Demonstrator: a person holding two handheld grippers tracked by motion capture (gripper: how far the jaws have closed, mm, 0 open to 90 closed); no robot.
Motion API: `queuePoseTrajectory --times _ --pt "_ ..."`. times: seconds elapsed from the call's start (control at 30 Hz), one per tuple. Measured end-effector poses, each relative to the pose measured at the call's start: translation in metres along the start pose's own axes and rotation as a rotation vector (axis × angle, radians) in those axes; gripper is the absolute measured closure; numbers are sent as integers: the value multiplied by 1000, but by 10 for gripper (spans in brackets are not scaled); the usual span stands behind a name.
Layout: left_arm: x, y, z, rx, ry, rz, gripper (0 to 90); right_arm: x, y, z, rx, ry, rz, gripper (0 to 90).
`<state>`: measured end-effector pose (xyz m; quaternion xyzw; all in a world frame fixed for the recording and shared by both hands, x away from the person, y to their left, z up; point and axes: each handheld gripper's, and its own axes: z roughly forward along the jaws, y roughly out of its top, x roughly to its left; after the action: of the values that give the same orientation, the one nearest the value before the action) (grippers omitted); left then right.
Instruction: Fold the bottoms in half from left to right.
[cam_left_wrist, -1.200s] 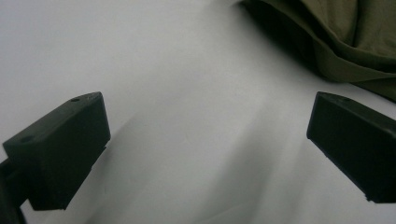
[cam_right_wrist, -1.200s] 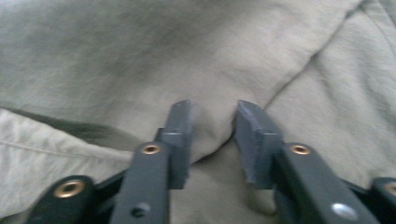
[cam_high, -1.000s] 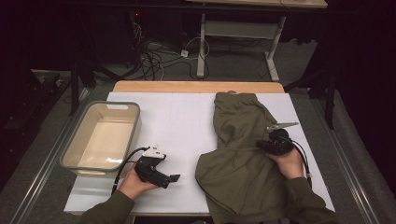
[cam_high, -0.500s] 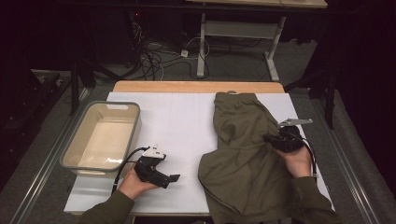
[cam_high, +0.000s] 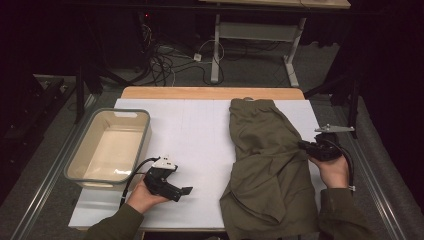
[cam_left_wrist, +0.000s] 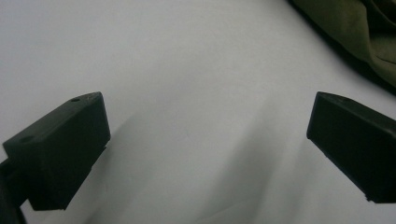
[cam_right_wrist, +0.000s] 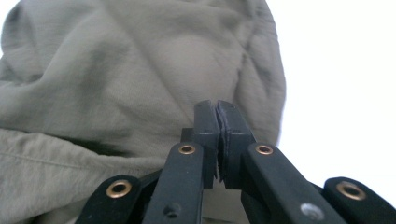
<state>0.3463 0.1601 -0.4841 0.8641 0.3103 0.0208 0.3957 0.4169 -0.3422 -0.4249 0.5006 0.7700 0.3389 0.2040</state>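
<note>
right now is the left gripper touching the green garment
Apart. In the high view, white table cover lies bare between the left gripper and the green garment; its jaws stand open with nothing between them.

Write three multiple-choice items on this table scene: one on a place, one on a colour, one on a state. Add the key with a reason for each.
1. Where does the bin stand?
A. at the table's left edge
B. on the garment
C. at the right edge

2. What colour is the garment?
A. red
B. olive green
C. white

3. How do the fingers of the left gripper stand?
A. shut on the garment
B. shut on nothing
C. wide apart

Key:
1 A: in the high view the bin sits left, beyond the left hand.
2 B: the cloth is olive in all views.
3 C: the left gripper view shows bare white table between them.
</note>
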Motion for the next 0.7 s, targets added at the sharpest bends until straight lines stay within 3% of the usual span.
queuePoseTrajectory --times 0.23,0.33,0.4,0.5,0.7 --pt "0 0 0 2 1 0 0 -13 -11 16 63 2 36 864" --pt "0 0 0 2 1 0 0 -14 -13 20 80 -4 44 716" --pt "0 0 0 2 0 0 0 -14 -12 17 61 -4 44 608" --pt "0 0 0 2 0 0 0 -11 -9 10 30 23 38 544" --pt "0 0 1 0 -3 -3 0 6 1 -2 -12 89 -8 493"
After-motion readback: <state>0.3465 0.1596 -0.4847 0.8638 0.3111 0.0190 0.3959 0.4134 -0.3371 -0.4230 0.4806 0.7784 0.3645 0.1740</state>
